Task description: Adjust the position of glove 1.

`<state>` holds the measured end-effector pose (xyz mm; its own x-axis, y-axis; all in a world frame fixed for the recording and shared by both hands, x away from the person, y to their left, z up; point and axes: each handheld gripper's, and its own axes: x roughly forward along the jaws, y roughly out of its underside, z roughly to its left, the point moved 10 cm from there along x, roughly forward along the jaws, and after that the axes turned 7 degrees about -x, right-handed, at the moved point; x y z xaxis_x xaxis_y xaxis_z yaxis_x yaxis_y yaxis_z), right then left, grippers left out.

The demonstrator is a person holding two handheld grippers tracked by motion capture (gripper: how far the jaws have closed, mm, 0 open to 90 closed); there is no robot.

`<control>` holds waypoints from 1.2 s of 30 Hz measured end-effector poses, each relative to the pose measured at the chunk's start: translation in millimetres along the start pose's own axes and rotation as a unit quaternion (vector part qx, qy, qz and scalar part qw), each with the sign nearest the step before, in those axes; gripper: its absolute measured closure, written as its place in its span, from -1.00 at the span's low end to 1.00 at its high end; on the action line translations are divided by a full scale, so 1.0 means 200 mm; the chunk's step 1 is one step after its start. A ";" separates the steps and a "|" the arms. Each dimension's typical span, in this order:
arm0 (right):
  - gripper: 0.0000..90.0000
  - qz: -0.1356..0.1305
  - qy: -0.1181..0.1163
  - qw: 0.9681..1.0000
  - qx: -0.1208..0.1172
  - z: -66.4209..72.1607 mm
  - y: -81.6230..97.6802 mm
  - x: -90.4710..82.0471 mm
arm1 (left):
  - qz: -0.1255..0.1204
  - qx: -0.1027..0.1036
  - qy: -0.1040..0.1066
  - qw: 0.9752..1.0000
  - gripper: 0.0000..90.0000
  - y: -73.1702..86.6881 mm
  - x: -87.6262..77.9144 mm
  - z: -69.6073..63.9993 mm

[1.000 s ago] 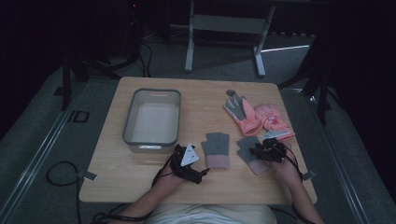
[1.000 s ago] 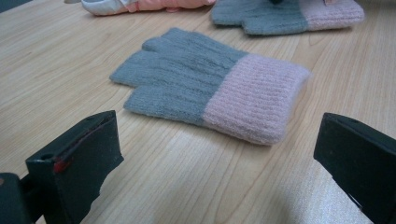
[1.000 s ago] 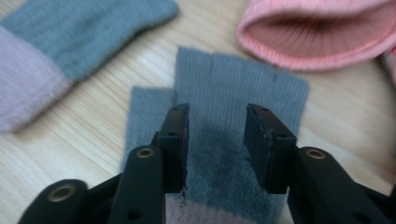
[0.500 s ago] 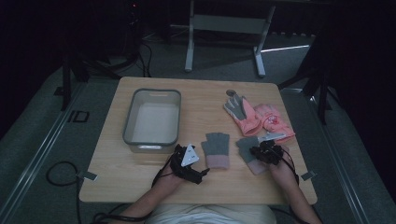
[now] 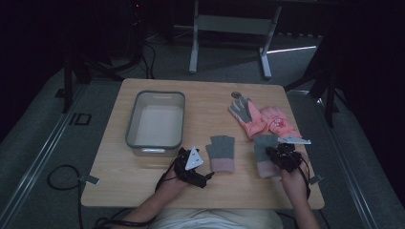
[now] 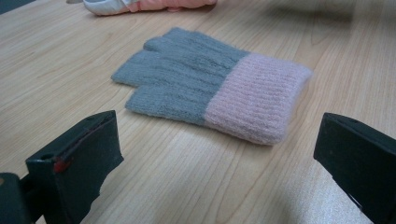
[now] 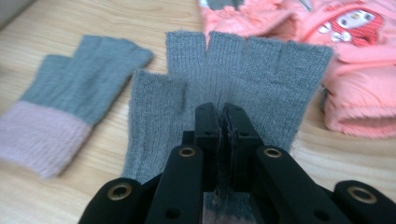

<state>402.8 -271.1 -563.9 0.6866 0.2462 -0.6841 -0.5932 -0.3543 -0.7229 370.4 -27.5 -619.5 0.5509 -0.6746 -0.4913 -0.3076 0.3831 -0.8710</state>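
Right gripper view: grey glove pinched at mid-palm.
Your right gripper (image 7: 222,116) has just closed, its jaws clamping the right-hand grey glove (image 7: 243,79) beside the pink gloves (image 7: 355,56), likely for lifting toward the bin (image 5: 155,119). Left gripper (image 6: 219,154) rests spread before the other grey glove (image 6: 210,95).

two knit fingerless gloves, grey with pale pink ribbed cuffs: one (image 5: 221,152) flat, other (image 7: 243,84) in black right gripper (image 7: 223,116). puffy salmon-pink mittens (image 5: 267,121), grey palms, cartoon print. grey-rimmed plastic bin (image 5: 155,119). light woodgrain table (image 5: 143,181).
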 end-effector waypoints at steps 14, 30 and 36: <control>0.87 0.032 0.012 0.999 0.022 -0.06 0.14 0.20 | -0.001 0.001 0.000 1.000 -0.99 0.00 0.00 0.00; 0.30 0.023 0.011 0.999 -0.022 -0.08 0.15 0.20 | -0.001 0.005 -0.002 1.000 -0.99 0.00 0.00 0.00; 0.27 0.020 -0.041 0.996 -0.080 -0.11 0.13 0.15 | -0.002 0.003 -0.001 1.000 -0.99 0.00 0.00 0.00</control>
<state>418.3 -293.3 -600.9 0.6234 0.2993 -0.7224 -0.5403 -0.5030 -0.6746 369.6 -28.0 -619.3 0.5543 -0.6745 -0.4877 -0.3008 0.3840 -0.8729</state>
